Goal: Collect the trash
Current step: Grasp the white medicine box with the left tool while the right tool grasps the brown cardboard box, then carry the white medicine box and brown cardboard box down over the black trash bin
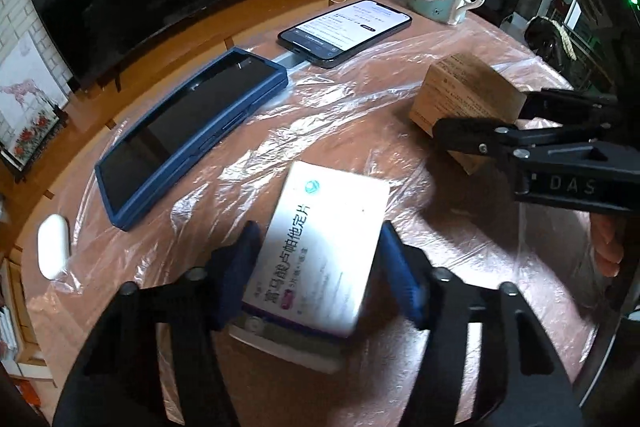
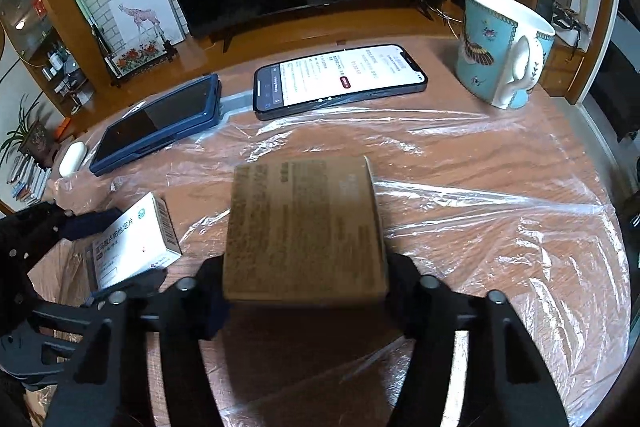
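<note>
Gripping a white medicine box [image 1: 320,259] at lower centre, long axis running up-frame and tilted right, the left gripper [image 1: 320,267] has its jaws clamped on it, while the right gripper [image 2: 306,279] clamps a brown carton [image 2: 304,227] above the tabletop [image 2: 460,163].

Both grippers are matte black linkages with silver screws and blue finger pads [image 1: 400,275] (one stamped "DAS").
</note>
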Action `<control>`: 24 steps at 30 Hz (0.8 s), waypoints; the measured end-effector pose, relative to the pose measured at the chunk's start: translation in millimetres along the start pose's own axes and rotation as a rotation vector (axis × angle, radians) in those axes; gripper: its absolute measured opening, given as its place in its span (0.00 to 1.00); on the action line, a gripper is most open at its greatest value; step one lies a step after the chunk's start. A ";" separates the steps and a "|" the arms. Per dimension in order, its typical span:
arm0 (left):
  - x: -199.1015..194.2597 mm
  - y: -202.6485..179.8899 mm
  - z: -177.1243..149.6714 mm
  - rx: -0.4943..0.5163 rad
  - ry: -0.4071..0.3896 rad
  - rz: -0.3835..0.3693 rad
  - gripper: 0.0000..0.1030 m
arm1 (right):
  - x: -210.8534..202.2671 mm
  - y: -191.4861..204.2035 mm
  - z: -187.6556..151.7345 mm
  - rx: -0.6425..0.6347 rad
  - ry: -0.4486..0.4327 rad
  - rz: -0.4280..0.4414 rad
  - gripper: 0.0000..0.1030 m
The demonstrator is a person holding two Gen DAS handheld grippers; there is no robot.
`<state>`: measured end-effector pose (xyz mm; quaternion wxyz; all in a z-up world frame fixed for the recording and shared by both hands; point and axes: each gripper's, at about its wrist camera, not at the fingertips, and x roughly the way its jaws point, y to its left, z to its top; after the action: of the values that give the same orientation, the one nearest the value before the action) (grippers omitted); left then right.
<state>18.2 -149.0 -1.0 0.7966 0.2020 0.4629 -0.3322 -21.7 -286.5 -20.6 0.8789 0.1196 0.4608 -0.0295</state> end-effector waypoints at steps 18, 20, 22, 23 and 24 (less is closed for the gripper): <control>-38.6 -15.0 -14.4 -0.148 -0.088 0.025 0.50 | -39.1 -18.4 -8.7 -0.008 -0.027 0.131 0.56; -43.9 -17.7 -17.7 -0.169 -0.098 0.018 0.50 | -46.2 -20.6 -11.1 -0.014 -0.028 0.152 0.56; -48.1 -19.4 -20.1 -0.191 -0.107 0.010 0.50 | -52.8 -23.1 -13.7 -0.018 -0.028 0.175 0.56; -51.4 -21.1 -22.5 -0.206 -0.112 0.006 0.50 | -57.0 -24.7 -15.9 -0.020 -0.026 0.190 0.56; -53.9 -23.0 -24.2 -0.214 -0.118 0.005 0.50 | -60.7 -26.2 -17.8 -0.022 -0.025 0.200 0.56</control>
<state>-31.7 -131.3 33.8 0.8403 0.0970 0.4476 -0.2900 -75.0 -311.2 14.4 0.8844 0.1552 0.4358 0.0620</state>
